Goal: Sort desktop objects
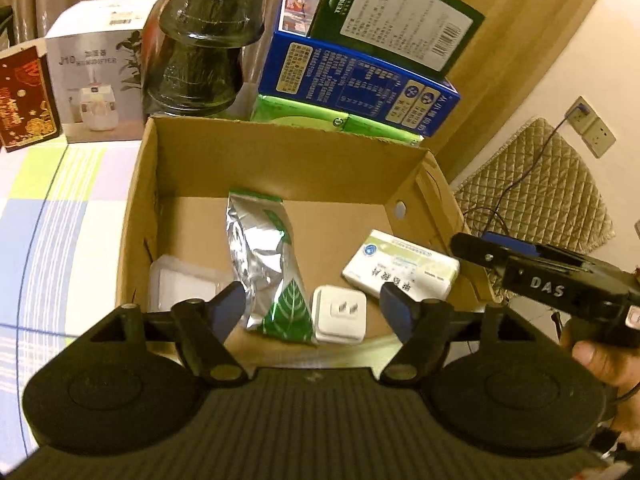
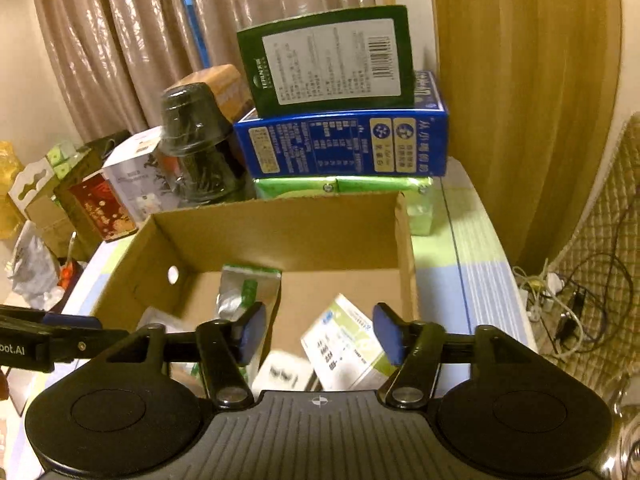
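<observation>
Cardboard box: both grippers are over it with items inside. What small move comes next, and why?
Probably draw both grippers back. The left gripper and right gripper stand open and empty, while the foil pouch, white adapter and medicine box already lie inside the cardboard box.

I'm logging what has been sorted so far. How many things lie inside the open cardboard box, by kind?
Inside the cardboard box:
Foil pouch: 1
White plug adapter: 1
White and green medicine carton: 1
Clear plastic tray: 1
Total: 4
</observation>
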A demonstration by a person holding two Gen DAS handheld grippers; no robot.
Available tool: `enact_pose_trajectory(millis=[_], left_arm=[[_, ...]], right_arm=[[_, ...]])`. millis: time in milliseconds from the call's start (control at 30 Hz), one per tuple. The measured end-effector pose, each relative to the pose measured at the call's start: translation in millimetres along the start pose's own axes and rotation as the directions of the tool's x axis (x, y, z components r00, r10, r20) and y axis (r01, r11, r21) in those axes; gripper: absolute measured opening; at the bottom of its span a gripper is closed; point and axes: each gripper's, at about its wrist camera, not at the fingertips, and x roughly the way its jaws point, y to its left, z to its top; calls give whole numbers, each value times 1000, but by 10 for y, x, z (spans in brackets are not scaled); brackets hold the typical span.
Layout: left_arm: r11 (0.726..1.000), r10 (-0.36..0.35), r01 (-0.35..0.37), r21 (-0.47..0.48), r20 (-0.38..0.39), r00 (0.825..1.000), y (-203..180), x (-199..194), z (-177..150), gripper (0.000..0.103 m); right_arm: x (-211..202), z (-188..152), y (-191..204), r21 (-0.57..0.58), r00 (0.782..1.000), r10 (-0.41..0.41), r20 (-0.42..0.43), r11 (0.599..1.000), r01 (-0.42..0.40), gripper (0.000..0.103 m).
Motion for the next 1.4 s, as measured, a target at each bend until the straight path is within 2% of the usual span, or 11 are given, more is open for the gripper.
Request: enact_pose_trajectory(millis=[233,500,633,733,1033,1400], left_arm=[[999,4,-6,44,42,999,-124,-424,-519,83],[992,49,-56,110,72,996,-242,-886,-1246,88],[985,68,-80,150,83,994,-289,-1062,-1591,90],[979,83,-97,177,87,993,-318,-1148,-1826,95],[974,112,-128,185,90,990,-348,-1343,-2416,98],[981,151,-158,115,63,986,-307,-1230,-2677,98]], right_arm=[[-604,-500,106,6,1000,-7,7,1000,7,77],[-1193,-1083,290,-18,1000,-7,4,1000,7,90],[-1385,-1406,389,7,1000,13,-15,1000,-13,96],[-1469,-1630,466,17,999,28,-43,999,-27,98],[-1636,-2095,563,-18,997,7,-77,1000,-8,98],[-1579,-2348,568,-71,993,-20,-113,997,12,98]])
